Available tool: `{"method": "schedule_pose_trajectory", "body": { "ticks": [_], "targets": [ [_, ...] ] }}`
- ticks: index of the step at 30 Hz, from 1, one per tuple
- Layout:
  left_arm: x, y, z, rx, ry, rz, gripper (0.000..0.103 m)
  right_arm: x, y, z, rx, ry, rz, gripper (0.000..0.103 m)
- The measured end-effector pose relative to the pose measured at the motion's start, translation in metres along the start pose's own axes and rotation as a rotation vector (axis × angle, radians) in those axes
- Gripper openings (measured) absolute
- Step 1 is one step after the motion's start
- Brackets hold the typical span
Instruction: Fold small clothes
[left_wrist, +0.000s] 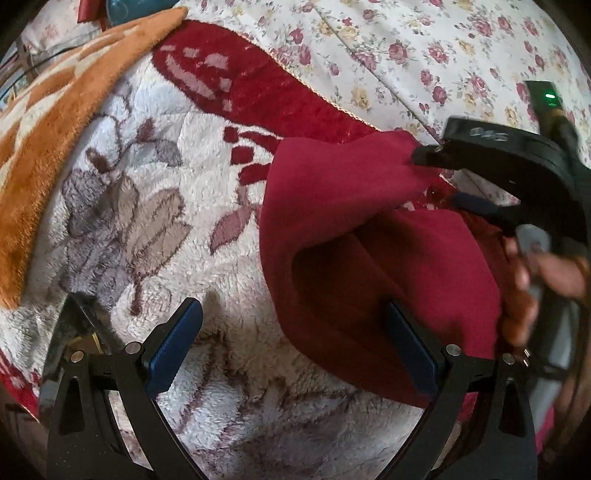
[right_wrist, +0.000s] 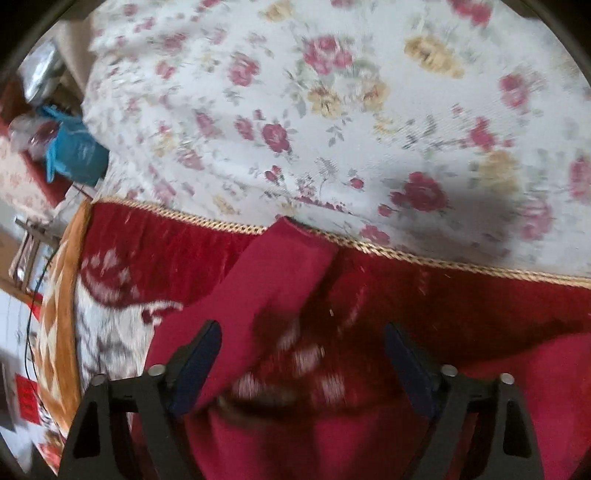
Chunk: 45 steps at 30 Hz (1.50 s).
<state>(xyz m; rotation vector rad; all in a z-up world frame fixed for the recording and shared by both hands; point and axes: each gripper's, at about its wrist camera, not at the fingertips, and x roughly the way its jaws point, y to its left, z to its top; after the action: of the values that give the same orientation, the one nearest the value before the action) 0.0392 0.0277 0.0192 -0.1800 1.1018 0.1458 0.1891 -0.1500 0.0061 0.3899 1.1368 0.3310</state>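
The red garment (left_wrist: 351, 240) lies bunched on the fleece blanket (left_wrist: 166, 221), at about 2 o'clock from my left gripper (left_wrist: 291, 347), whose fingers stand wide with nothing between them. In the right view its long strip (right_wrist: 266, 280) runs from 7 toward 12 o'clock, brushing one pad of my right gripper (right_wrist: 303, 365) (also spread wide, gripping nothing). My right hand is nearer, so I judge it should take the strip's far end.

Bed: plush white-and-red floral blanket (left_wrist: 207, 206), orange checked blanket (left_wrist: 66, 122) beside it, rose-print sheet (right_wrist: 332, 122) beyond; daylight.
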Motion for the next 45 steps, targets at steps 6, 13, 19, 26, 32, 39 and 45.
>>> {"method": "schedule_pose_trajectory", "body": {
  "ticks": [6,13,19,26,32,39,45],
  "targets": [
    [0.004,-0.005,0.005,0.018,-0.017,0.025,0.099,0.018,0.014,0.011,-0.064,0.008,-0.004,0.02],
    [-0.001,-0.021,0.001,0.105,-0.09,0.134,0.099,-0.063,0.021,0.003,-0.135,-0.129,0.022,0.01],
    [-0.022,-0.029,-0.008,0.13,-0.152,0.108,0.098,-0.16,0.013,-0.022,-0.162,-0.256,0.028,0.009],
    [-0.087,-0.043,-0.041,0.252,-0.271,-0.17,0.098,-0.229,-0.014,-0.059,-0.167,-0.348,-0.087,0.009],
    [-0.074,-0.037,-0.042,0.195,-0.212,-0.132,0.098,-0.203,-0.051,-0.077,-0.079,-0.181,-0.064,0.017],
    [-0.039,-0.025,-0.032,0.134,-0.109,-0.002,0.098,-0.12,-0.044,-0.071,0.078,-0.097,0.094,0.067],
    [-0.032,-0.023,-0.018,0.114,-0.11,0.008,0.098,-0.056,-0.044,-0.045,0.174,-0.067,0.139,0.059]
  ]
}}
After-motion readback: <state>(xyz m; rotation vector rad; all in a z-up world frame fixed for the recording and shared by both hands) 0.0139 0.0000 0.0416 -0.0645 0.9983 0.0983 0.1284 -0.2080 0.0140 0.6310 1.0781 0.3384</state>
